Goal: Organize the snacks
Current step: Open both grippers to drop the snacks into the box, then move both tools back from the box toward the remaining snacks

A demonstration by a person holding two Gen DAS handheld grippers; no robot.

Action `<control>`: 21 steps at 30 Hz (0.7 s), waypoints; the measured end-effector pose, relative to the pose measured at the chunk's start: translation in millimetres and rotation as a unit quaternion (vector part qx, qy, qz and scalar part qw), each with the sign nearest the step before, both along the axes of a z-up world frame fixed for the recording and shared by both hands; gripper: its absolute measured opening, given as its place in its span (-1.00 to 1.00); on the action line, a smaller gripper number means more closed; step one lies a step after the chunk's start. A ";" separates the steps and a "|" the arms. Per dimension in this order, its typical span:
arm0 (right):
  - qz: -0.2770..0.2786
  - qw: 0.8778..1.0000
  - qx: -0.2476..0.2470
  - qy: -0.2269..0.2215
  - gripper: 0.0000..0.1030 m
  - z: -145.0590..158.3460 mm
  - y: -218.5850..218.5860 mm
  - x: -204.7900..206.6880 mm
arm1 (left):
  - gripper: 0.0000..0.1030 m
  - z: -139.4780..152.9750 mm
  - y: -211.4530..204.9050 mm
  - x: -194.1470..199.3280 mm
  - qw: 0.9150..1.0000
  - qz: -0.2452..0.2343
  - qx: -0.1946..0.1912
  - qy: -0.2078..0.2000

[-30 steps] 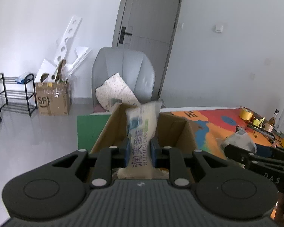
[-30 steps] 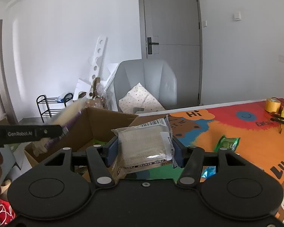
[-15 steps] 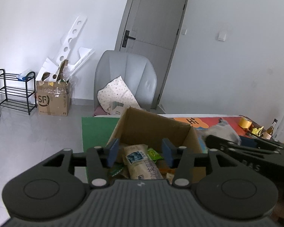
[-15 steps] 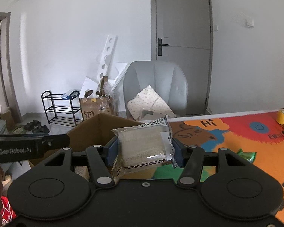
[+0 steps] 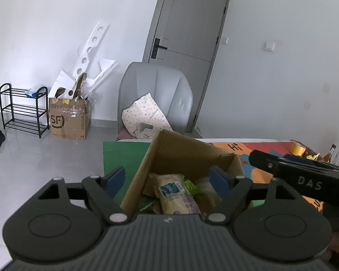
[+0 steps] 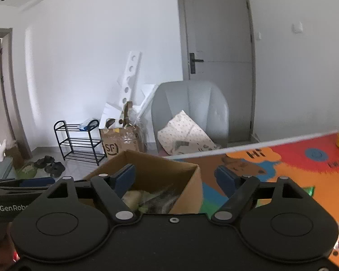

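Jaws just opening wide on left gripper [image 5: 167, 177] and right gripper [image 6: 175, 176], nothing between. Below, lying in cardboard box [image 5: 183, 151] on bench [image 6: 289, 158]: cream snack packet [image 5: 176, 192], long axis pointing away.

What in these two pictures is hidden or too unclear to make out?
- Cardboard box bottom, left view: left gripper body covers it.
- Snack packets, right view: blurred, half behind right gripper.
- Play mat right part: cut off by frame edge.
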State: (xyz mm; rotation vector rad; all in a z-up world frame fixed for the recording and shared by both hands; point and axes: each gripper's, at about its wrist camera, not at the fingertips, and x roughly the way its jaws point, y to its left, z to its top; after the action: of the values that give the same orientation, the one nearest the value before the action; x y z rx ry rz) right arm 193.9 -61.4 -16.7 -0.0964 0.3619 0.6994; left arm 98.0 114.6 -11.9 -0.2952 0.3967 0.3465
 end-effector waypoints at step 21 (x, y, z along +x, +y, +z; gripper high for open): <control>-0.073 0.996 0.027 0.040 0.99 -15.1 -85.3 4.1 | 0.88 4.0 -60.0 24.4 0.999 -0.036 0.027 0.023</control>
State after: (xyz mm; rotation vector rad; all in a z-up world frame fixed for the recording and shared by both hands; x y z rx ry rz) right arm 198.1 -146.7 -31.8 0.0091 0.4223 0.5685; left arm 122.4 54.6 -7.9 -0.2208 0.4420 0.2936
